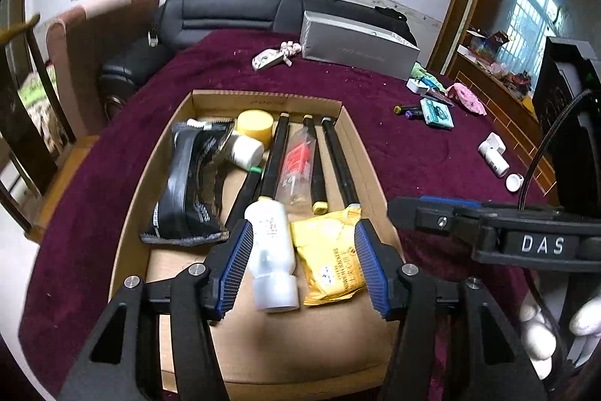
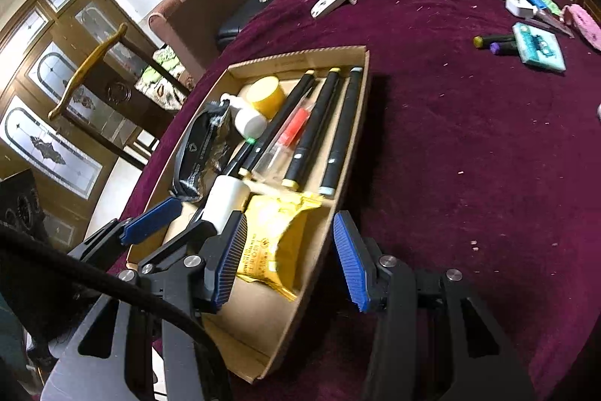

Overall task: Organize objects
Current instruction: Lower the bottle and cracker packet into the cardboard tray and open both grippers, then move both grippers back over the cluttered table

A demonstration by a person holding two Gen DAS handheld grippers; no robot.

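Note:
A cardboard tray [image 1: 263, 96] [image 2: 300, 53] on the maroon cloth holds a white bottle [image 1: 270, 250] [image 2: 225, 200], a yellow snack packet [image 1: 332, 260] [image 2: 274, 235], several black markers [image 1: 276, 156], a red item in clear wrap [image 1: 298, 158], a yellow jar [image 1: 255, 126] and a black pouch [image 1: 189, 183]. My left gripper [image 1: 302, 265] hovers open over the lying bottle and packet, pads clear of both. My right gripper [image 2: 289, 260] [image 1: 398, 213] is open, straddling the tray's right wall above the packet.
Loose on the cloth lie a silver box [image 1: 357, 42], a key fob [image 1: 266, 57], a teal card box [image 1: 435, 113], two short markers [image 1: 407, 111], a pink cloth [image 1: 465, 96] and a white bottle [image 1: 494, 156] beside its cap [image 1: 514, 182]. A gloved hand [image 1: 537, 333] shows lower right.

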